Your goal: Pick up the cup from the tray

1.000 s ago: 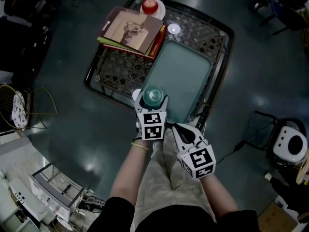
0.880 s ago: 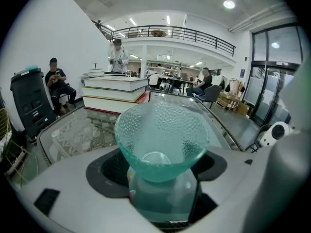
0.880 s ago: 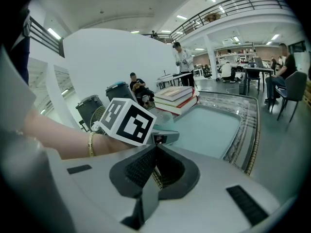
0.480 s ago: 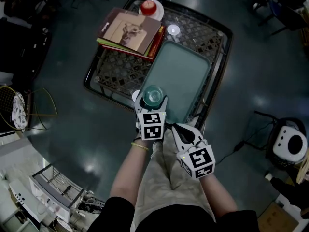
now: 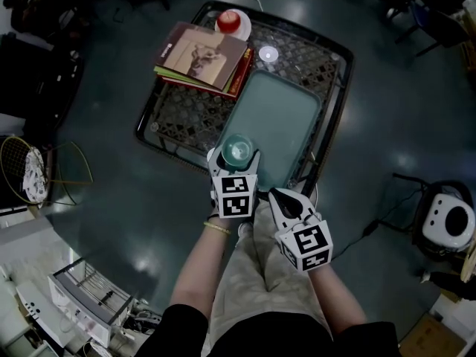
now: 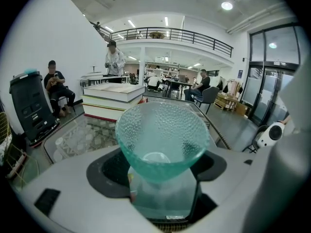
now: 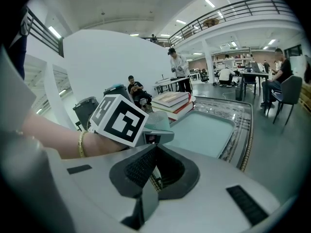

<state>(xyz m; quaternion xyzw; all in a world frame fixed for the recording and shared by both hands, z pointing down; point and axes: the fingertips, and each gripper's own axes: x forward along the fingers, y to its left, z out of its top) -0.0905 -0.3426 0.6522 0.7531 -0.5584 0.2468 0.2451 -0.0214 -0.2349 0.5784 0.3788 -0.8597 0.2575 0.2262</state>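
Note:
A teal dimpled glass cup (image 5: 237,149) sits between the jaws of my left gripper (image 5: 233,162), over the near left corner of the teal tray (image 5: 282,117). In the left gripper view the cup (image 6: 163,135) fills the middle, upright with its mouth up, and the left gripper (image 6: 163,181) is shut on its lower part. My right gripper (image 5: 286,198) hangs just right of the left one, short of the table's near edge. Its jaws (image 7: 154,152) meet with nothing between them. The tray (image 7: 204,132) is bare.
The tray lies on a dark wire-mesh table (image 5: 338,103). At the table's far left is a stack of books (image 5: 204,54), with a red thing on a white dish (image 5: 233,19) and a small white disc (image 5: 268,53) nearby. A white rounded machine (image 5: 446,225) stands on the floor at right.
The left gripper stays shut on the cup and the right gripper stays shut. The head camera has shifted a little, so the table sits slightly higher in view.

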